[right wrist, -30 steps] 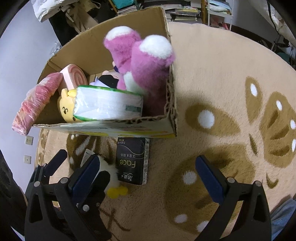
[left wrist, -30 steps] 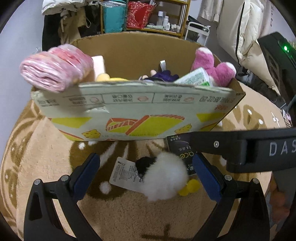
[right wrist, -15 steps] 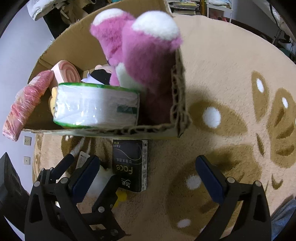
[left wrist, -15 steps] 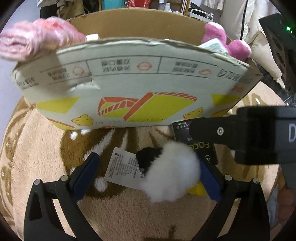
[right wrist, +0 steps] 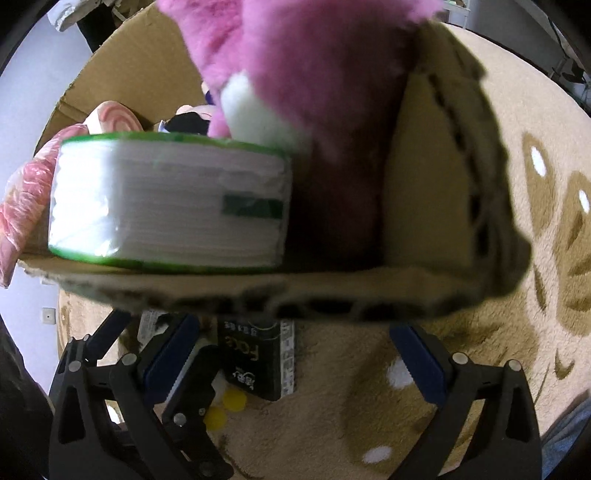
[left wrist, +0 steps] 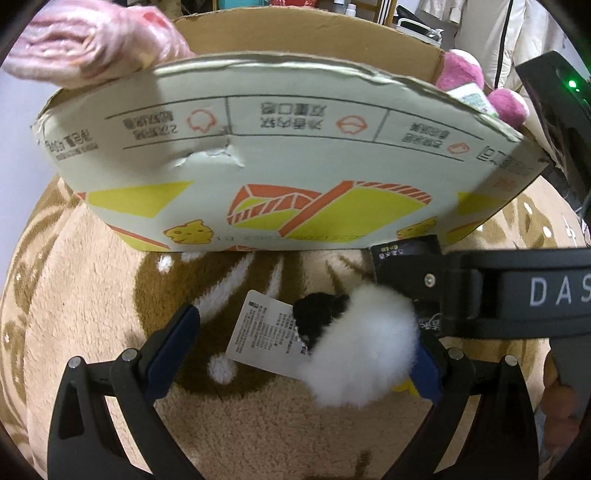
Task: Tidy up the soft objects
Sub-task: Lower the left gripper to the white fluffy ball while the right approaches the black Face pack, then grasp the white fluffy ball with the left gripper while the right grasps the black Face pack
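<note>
Cardboard box (left wrist: 288, 155) of soft things on a beige patterned rug (left wrist: 92, 295).
Left gripper (left wrist: 303, 350) and right gripper (right wrist: 291, 365) both gape apart; cluttered shelves (left wrist: 351, 5) behind.

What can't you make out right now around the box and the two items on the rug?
- Black tissue pack: far end hidden under the cardboard box rim in the right wrist view; mostly behind the right gripper in the left wrist view.
- White plush toy: face unseen; whether the left gripper fingers touch it is unclear.
- Pink plush: blurred, cropped at the top edge.
</note>
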`<action>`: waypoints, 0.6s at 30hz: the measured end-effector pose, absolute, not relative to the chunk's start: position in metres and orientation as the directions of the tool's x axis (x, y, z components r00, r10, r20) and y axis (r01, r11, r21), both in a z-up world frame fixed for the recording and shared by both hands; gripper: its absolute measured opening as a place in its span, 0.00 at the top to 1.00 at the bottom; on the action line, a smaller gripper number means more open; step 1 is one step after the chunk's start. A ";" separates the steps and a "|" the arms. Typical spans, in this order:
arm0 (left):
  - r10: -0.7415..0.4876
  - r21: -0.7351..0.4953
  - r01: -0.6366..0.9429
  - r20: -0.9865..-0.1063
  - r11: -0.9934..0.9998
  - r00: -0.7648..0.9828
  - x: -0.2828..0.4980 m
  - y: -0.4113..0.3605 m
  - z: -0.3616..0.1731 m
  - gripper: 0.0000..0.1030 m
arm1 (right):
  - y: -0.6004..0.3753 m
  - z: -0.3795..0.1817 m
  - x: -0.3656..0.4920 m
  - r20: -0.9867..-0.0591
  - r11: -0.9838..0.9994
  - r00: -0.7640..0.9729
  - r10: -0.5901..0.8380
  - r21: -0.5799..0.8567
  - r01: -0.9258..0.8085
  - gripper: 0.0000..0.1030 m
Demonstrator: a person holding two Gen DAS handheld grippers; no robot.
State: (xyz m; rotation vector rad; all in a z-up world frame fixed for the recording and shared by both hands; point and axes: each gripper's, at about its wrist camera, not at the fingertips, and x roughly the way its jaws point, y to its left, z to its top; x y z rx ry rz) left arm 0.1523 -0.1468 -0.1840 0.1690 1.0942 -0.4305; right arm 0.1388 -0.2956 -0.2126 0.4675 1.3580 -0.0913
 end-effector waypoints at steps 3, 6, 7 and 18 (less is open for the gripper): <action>-0.245 -0.079 0.409 -0.895 0.909 0.373 0.156 -0.135 -0.191 0.03 | -0.293 -0.214 0.145 -0.958 0.915 0.212 0.193 0.254 0.314 0.00; -0.222 -0.044 0.425 -0.899 0.904 0.378 0.154 -0.140 -0.197 0.03 | -0.290 -0.215 0.148 -0.958 0.916 0.209 0.196 0.255 0.311 0.00; -0.211 -0.028 0.432 -0.900 0.901 0.381 0.151 -0.142 -0.199 0.03 | -0.289 -0.215 0.149 -0.958 0.916 0.209 0.196 0.255 0.309 0.00; -0.179 0.023 0.442 -0.894 0.897 0.411 0.134 -0.143 -0.206 0.20 | -0.287 -0.221 0.148 -0.965 0.926 0.209 0.157 0.218 0.310 0.18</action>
